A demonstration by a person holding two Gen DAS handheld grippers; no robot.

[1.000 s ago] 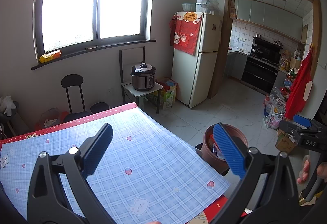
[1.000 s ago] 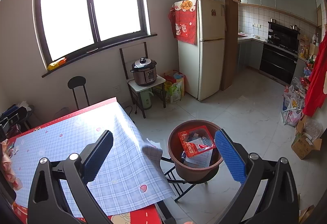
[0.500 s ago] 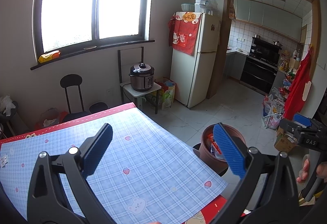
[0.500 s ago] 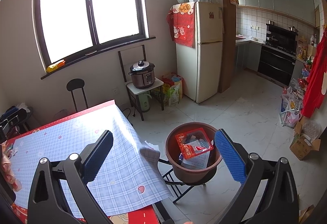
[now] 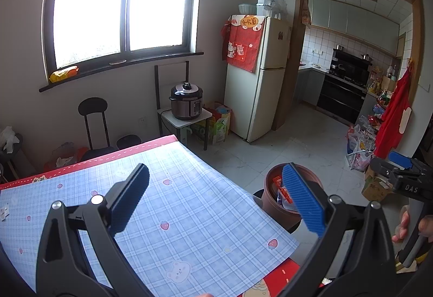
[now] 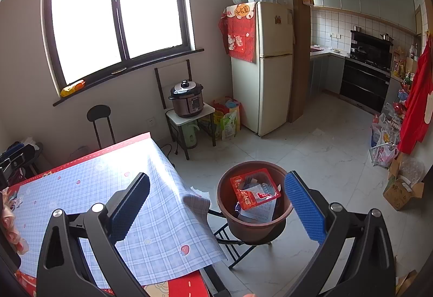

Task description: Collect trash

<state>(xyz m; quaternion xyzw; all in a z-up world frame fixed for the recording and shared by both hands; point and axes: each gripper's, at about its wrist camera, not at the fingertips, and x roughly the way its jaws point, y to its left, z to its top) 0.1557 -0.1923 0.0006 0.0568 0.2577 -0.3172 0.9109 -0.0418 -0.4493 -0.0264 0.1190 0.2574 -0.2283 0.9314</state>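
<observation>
A brown round bin (image 6: 254,226) stands on a black folding stand beside the table's right edge. It holds a red wrapper (image 6: 254,190), white paper and other scraps. The bin also shows in the left wrist view (image 5: 273,205), partly behind my right finger. My left gripper (image 5: 216,199) is open and empty above the blue checked tablecloth (image 5: 176,215). My right gripper (image 6: 216,202) is open and empty, above the table's corner and the bin. The right gripper's body shows at the right edge of the left wrist view (image 5: 400,175).
A fridge (image 6: 270,67) stands against the far wall. A pressure cooker (image 6: 186,99) sits on a small stand under the window. A black stool (image 5: 93,121) is behind the table. Bags and a cardboard box (image 6: 400,188) line the right wall. Tiled floor surrounds the bin.
Both grippers have drifted slightly up and back; the bin sits a little lower and smaller in view. Jaws stay open and empty.
</observation>
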